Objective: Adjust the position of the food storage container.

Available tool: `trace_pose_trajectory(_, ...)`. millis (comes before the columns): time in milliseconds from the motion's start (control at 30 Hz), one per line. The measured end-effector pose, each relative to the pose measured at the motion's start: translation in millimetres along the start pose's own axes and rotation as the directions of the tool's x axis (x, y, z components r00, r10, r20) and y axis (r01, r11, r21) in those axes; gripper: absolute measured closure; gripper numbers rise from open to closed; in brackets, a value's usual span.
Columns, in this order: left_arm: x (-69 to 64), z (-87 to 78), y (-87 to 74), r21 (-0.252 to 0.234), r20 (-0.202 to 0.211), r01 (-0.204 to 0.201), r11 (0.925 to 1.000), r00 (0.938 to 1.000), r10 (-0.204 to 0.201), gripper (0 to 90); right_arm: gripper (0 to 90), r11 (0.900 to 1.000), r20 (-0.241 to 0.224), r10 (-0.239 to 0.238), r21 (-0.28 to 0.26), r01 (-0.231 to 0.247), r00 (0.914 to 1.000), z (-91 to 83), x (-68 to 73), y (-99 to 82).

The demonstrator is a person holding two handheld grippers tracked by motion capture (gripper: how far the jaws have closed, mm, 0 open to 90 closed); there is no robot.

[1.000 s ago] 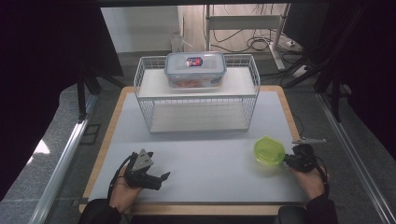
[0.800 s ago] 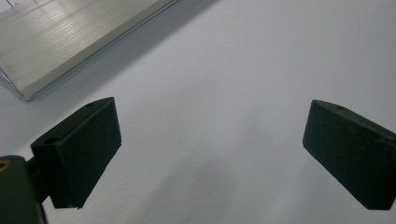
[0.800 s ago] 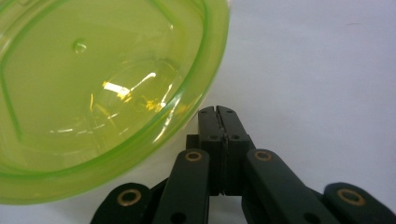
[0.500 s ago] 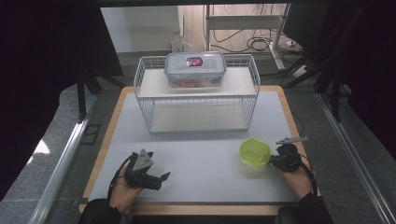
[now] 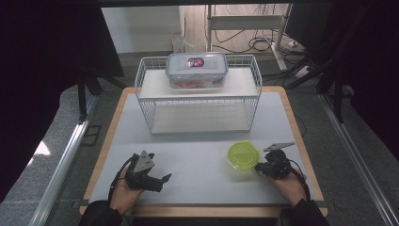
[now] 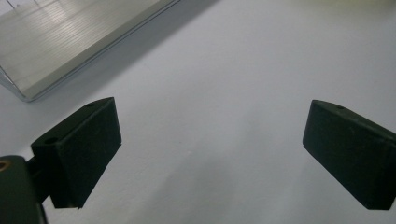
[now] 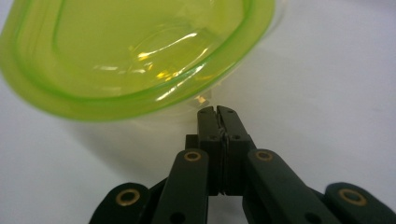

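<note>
My right tongs (image 7: 215,112) are pinched together at the rim of the green tub (image 5: 243,154), which looks empty. Left tongs (image 6: 210,154) are spread wide over the bare desk (image 5: 197,155). The clear lidded box (image 5: 196,69) on the wire rack (image 5: 150,101) holds something red.

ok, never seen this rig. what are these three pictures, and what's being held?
No robot: a person holds a two-jaw gripper in each hand. The high view looks down on the white table; the other two cameras ride on the grippers. The left gripper rests over bare table, jaws open. The right gripper is shut, pinching the rim of a translucent green round plastic container. Behind stands a white wire rack with a clear lidded plastic box on its top shelf.
</note>
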State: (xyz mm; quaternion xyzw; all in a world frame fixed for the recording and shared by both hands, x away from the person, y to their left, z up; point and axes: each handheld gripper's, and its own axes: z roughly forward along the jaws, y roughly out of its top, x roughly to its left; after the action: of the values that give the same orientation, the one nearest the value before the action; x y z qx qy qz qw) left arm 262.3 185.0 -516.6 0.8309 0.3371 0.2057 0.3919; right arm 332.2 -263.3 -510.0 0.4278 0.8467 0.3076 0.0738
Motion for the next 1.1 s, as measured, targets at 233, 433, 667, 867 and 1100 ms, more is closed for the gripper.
trace_pose_trajectory(233,-0.2,0.2,0.1,0.002,0.0,-0.004,1.0,1.0,0.004,4.4,89.0,0.999,-0.05,-0.044,0.005,0.044,0.9978,9.9,17.3,7.1)
trace_pose_trajectory(433,-0.3,-0.1,-0.1,0.001,0.002,0.001,1.0,1.0,-0.001,4.4,88.9,0.9985,-0.038,-0.053,0.01,0.053,0.9979,13.0,18.0,11.3)
trace_pose_trajectory(667,-0.9,0.8,0.2,0.005,0.004,-0.004,1.0,1.0,0.004,4.5,89.0,0.9991,0.017,-0.027,-0.032,0.028,0.9995,7.5,3.4,17.0)
trace_pose_trajectory(867,-0.5,1.1,0.0,0.006,0.006,-0.002,1.0,1.0,0.002,4.5,89.4,0.9985,0.002,-0.047,-0.027,0.047,0.9989,14.9,10.7,26.8)
trace_pose_trajectory(1100,-0.7,1.2,0.0,0.008,0.008,-0.005,1.0,1.0,0.005,4.5,89.3,0.9973,-0.044,-0.072,-0.019,0.071,0.9964,28.3,27.4,39.3)
